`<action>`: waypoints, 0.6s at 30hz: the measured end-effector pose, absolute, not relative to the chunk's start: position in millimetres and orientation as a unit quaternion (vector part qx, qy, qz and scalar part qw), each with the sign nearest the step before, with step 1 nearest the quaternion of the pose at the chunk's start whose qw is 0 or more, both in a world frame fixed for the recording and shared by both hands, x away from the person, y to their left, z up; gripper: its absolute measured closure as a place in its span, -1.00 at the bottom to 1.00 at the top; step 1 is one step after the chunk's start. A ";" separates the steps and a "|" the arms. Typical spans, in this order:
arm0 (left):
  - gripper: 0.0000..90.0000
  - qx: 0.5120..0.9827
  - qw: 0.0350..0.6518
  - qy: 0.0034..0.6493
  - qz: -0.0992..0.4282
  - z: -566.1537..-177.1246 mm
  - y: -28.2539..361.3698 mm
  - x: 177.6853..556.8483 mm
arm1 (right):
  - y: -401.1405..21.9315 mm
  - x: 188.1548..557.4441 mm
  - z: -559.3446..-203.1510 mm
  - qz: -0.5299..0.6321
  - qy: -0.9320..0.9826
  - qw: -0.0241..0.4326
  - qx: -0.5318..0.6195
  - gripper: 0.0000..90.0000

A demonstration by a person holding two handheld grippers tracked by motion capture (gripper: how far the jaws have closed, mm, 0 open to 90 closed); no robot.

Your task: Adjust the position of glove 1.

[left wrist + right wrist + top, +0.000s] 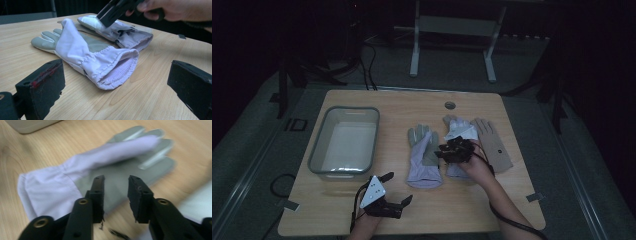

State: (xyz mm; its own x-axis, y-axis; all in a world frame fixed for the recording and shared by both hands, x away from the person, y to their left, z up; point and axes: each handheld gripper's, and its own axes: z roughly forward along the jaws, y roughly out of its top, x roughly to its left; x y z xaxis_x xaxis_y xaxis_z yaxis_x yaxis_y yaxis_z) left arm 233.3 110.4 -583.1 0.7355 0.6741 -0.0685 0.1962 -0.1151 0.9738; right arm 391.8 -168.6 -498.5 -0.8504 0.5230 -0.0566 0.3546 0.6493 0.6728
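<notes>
Your right gripper hovers, fingers apart and empty, over the lilac glove — soft, light, floppy, so pinch its gathered cuff.

We hold a black claw in each hand. Our left claw carries a pale grey three-cornered plate with small dark dots on top, and its blocky black pads show worn reddish streaks. Our right claw has slim black jaws on arms set with brass-coloured round screw fittings. A black cable trails from each claw along our bare, sleeveless forearms.
</notes>
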 end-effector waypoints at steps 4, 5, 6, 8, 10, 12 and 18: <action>-0.97 0.719 0.592 0.304 0.200 -583.1 110.6 233.7 | -193.5 395.0 -488.4 0.328 0.898 0.140 0.258 0.44; -0.97 0.719 0.593 0.304 0.200 -583.1 110.6 233.8 | -200.2 395.9 -486.3 0.326 0.896 0.144 0.263 0.43; -0.97 0.719 0.592 0.304 0.199 -583.1 110.6 233.9 | -206.9 397.0 -484.3 0.325 0.894 0.149 0.268 0.43; -0.97 0.719 0.592 0.304 0.200 -583.1 110.5 233.9 | -219.4 398.8 -480.7 0.320 0.893 0.158 0.274 0.42; -0.97 0.719 0.591 0.304 0.200 -583.0 110.3 233.8 | -230.9 401.2 -477.7 0.314 0.891 0.165 0.284 0.43; -0.97 0.720 0.591 0.304 0.201 -583.0 110.3 233.8 | -240.3 403.4 -476.5 0.307 0.890 0.170 0.291 0.43; -0.97 0.718 0.593 0.305 0.200 -583.1 110.5 233.9 | -251.8 414.8 -491.2 0.282 0.895 0.161 0.305 0.28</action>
State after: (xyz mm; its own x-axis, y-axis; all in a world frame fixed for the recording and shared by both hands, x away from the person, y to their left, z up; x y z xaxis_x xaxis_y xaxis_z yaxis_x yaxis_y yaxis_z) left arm 233.9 110.5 -583.1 0.7344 0.6746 -0.0746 0.2015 -0.1118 0.9731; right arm 414.8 -251.8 -491.2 -0.7616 0.6375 -0.1161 0.4561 0.6546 0.6029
